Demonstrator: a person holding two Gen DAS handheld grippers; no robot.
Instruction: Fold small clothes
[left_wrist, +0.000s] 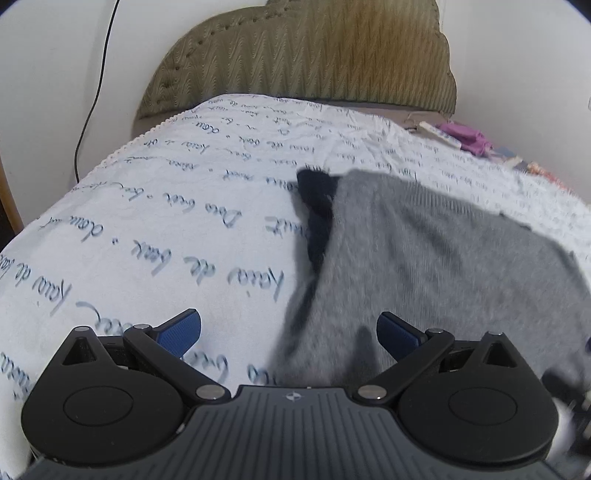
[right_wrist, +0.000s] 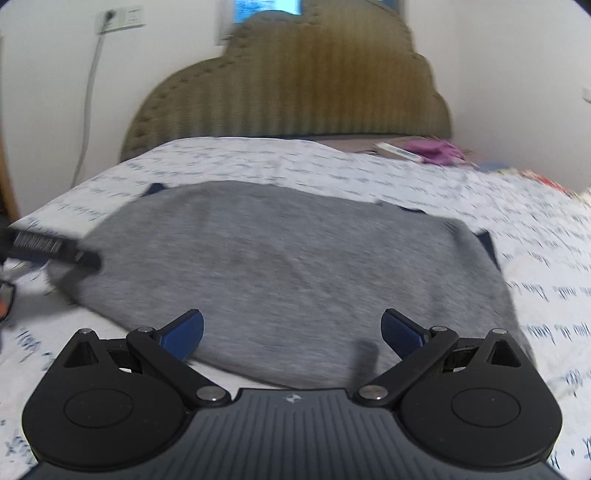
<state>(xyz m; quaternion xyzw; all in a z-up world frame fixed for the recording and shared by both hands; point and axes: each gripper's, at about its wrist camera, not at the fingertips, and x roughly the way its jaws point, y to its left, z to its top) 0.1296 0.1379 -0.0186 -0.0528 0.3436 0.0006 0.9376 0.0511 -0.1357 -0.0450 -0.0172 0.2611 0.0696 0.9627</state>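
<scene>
a grey knitted garment (right_wrist: 280, 266) with dark navy trim lies spread flat on a bed (left_wrist: 147, 221) whose white cover carries blue handwriting. the left gripper (left_wrist: 289, 332) hovers over the garment's near left edge, jaws spread wide and holding nothing; the cloth fills that view from 12 to 4 o'clock. the right gripper (right_wrist: 291, 332) hangs above the garment's near hem, jaws also wide apart and empty. at 9 o'clock in the right view, the other gripper shows as a blurred dark shape. an upholstered headboard (right_wrist: 288, 92) stands at 12 o'clock.
</scene>
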